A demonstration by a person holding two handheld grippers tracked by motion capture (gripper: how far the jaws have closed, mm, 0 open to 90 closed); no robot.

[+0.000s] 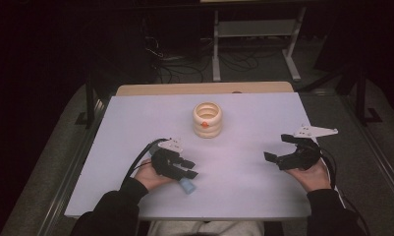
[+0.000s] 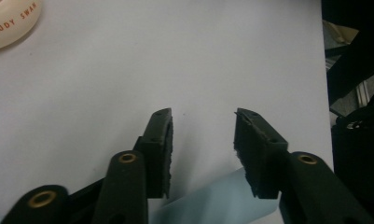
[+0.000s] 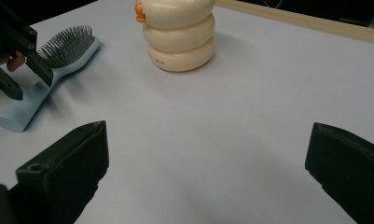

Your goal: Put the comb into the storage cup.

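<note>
Down between the two black jaws of the left gripper (image 2: 203,140) lies the handle of a pale blue plastic hairbrush (image 2: 212,205) with dark bristles; the pads straddle it with a gap on each side and do not seem to press on it yet, so I read this as the grasp being set, not made. The brush lies flat on the table near the person's left hand (image 1: 148,174), its handle end poking out toward the front edge. Next, I think, the jaws must close squarely on the handle before any lift. The right gripper (image 1: 290,150) rests apart with its jaws spread wide and empty. Farther back stands a cream ribbed round container (image 1: 207,119) with an orange spot. The lavender-white tabletop (image 1: 253,187) has dark floor, cables and a metal frame beyond.
</note>
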